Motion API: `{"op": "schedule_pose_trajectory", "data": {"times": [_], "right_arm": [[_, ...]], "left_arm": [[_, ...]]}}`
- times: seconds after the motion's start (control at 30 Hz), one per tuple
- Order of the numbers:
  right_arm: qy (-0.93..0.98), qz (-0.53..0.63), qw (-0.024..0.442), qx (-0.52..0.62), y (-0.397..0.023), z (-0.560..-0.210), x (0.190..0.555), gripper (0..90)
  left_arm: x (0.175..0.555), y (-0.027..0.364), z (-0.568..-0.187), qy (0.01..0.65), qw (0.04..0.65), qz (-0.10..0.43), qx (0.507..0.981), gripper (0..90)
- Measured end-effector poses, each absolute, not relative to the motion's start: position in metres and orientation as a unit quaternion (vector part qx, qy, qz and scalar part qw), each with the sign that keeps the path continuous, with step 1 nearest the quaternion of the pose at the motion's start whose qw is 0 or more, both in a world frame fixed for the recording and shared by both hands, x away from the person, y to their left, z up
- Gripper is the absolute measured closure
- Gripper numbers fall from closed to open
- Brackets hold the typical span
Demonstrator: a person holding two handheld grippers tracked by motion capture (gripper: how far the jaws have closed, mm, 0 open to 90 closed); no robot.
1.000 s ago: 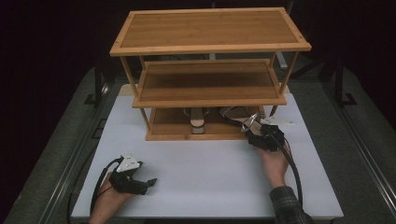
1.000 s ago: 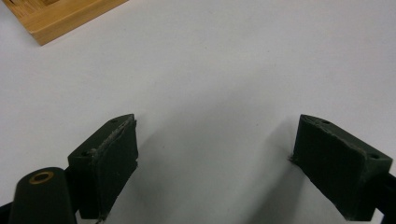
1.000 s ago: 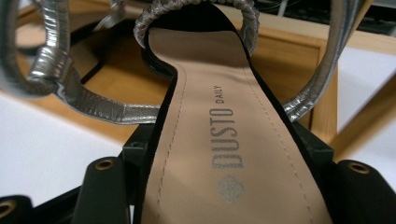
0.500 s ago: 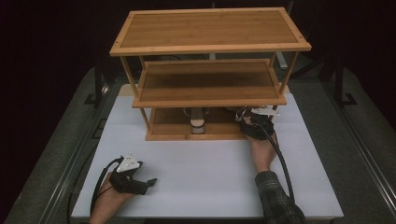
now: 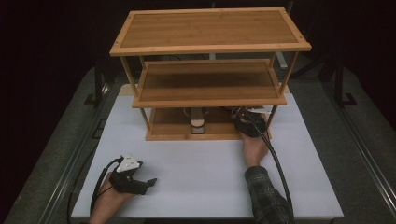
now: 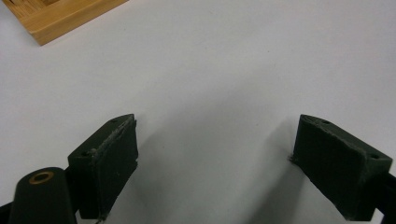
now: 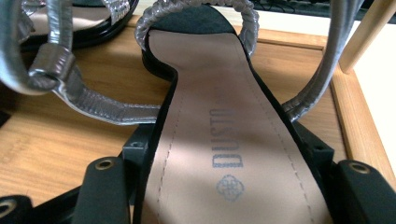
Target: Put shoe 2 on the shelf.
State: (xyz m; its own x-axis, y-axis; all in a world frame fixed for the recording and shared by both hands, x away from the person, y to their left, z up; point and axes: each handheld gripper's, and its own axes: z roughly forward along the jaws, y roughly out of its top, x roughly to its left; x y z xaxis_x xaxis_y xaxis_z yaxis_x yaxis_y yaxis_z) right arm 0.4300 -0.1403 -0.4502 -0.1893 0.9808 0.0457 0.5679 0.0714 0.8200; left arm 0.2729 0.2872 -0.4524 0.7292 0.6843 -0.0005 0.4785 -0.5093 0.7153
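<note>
Pushed deeper under the rack's bottom shelf (image 5: pixel 168 122): right gripper (image 7: pixel 229 163) pinching a silver-strapped sandal (image 7: pixel 224 116) by its heel, apparently to seat it. Parked on the table (image 5: pixel 205 172), left gripper (image 6: pixel 215 154) spread, empty.

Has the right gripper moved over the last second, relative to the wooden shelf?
Yes. The right gripper has gone forward, away from the person, to the shelf's bottom tier, where its jaws flank a sandal.

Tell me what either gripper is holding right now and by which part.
The right gripper clamps a sandal across its heel end, jaws on the sole's two edges, on the rack's bottom shelf. The left gripper is open, holding nothing.
</note>
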Motion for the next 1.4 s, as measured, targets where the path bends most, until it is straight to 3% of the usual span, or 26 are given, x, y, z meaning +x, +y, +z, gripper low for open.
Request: {"op": "schedule_pose_trajectory", "data": {"times": [0.1,0.4,0.47,0.63,0.9,1.4], "right_arm": [[0.679,0.365,0.292,0.567,-0.136,-0.452,0.434,38.4],[0.697,0.379,0.247,0.556,-0.148,-0.448,0.427,35.2],[0.705,0.389,0.218,0.552,-0.157,-0.445,0.419,33.6],[0.724,0.386,0.211,0.532,-0.166,-0.441,0.410,33.5],[0.749,0.408,0.168,0.495,-0.188,-0.443,0.401,41.3],[0.767,0.417,0.163,0.459,-0.151,-0.441,0.410,37.9]], "left_arm": [[0.273,0.287,-0.452,0.339,0.360,0.142,0.857,13.2],[0.273,0.287,-0.453,0.339,0.361,0.143,0.857,13.2],[0.273,0.287,-0.453,0.339,0.361,0.143,0.857,13.2],[0.273,0.287,-0.453,0.339,0.361,0.143,0.857,13.2],[0.273,0.287,-0.453,0.339,0.361,0.143,0.857,13.2],[0.273,0.287,-0.452,0.339,0.361,0.143,0.857,13.2]]}}
